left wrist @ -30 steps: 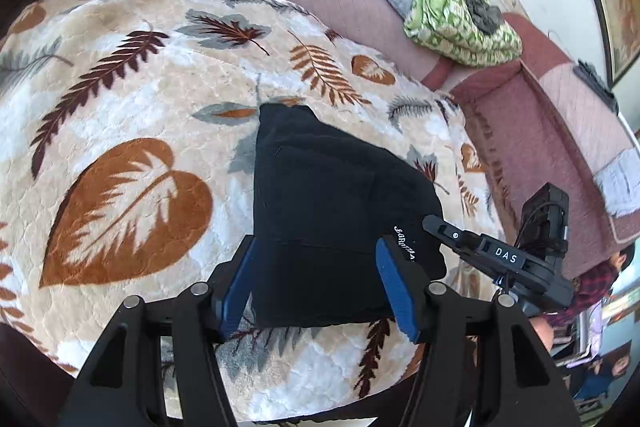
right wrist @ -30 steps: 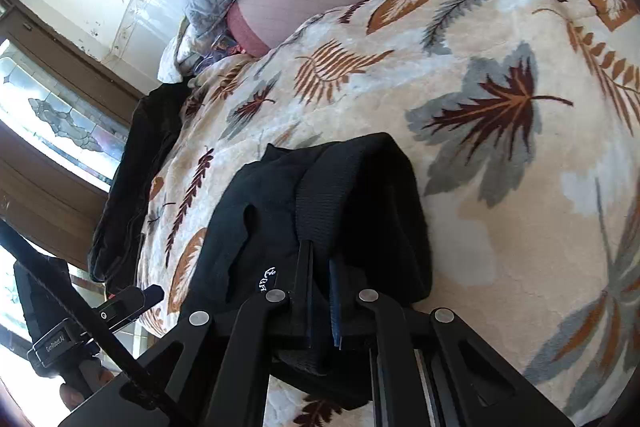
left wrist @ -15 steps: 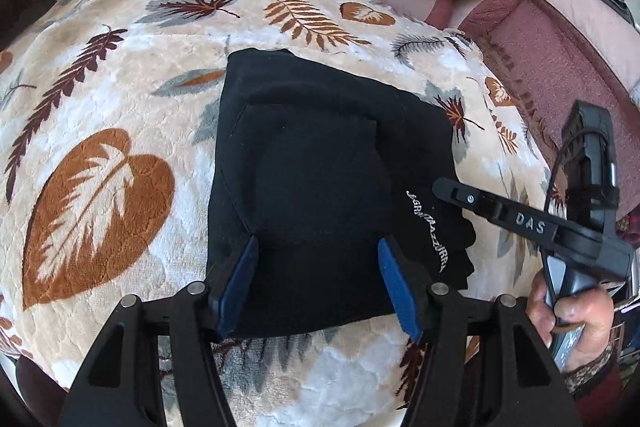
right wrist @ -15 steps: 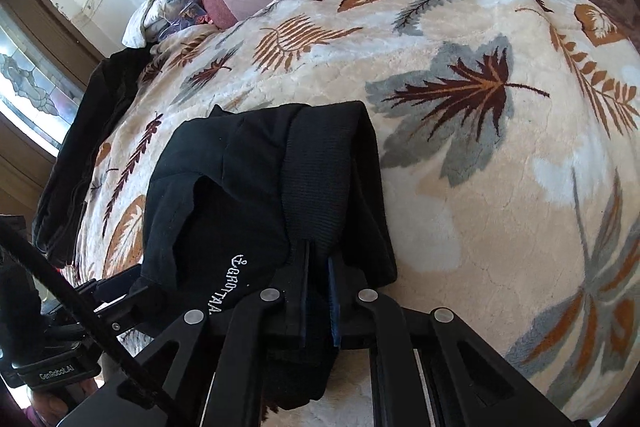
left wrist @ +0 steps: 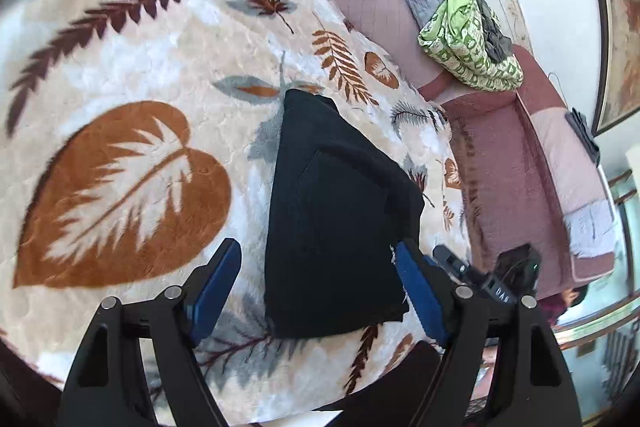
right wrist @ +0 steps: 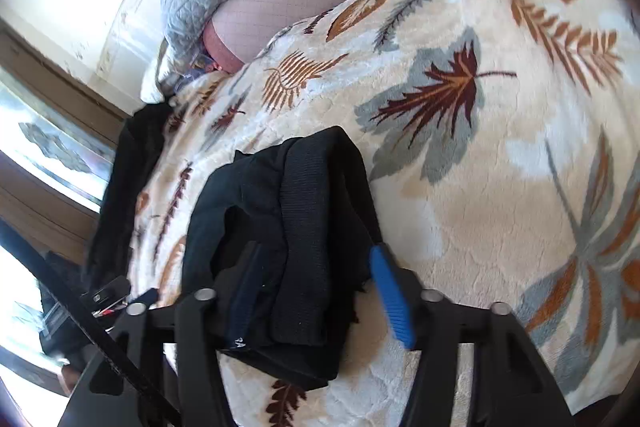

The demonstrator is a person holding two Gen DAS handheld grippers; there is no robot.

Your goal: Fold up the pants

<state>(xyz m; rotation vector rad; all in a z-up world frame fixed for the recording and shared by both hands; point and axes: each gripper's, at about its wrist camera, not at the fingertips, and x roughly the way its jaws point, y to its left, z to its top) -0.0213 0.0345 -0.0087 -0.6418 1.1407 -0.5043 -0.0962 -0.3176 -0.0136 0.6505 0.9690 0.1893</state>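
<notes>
Folded black pants lie on a leaf-print blanket, both tools spread.

The cream fleece blanket with brown and grey leaves point(left wrist: 132, 75) carries the black fabric pants point(left wrist: 336, 219), folded into a compact stack near its near edge. The left tool point(left wrist: 320, 291) stands wide apart, straddling the stack's near end; the right tool point(right wrist: 316, 291) is likewise spread around the bundle, gripping nothing.

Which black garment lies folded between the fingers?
The pants in the blanket's middle; the other dark garment hangs crumpled at its far edge.
</notes>
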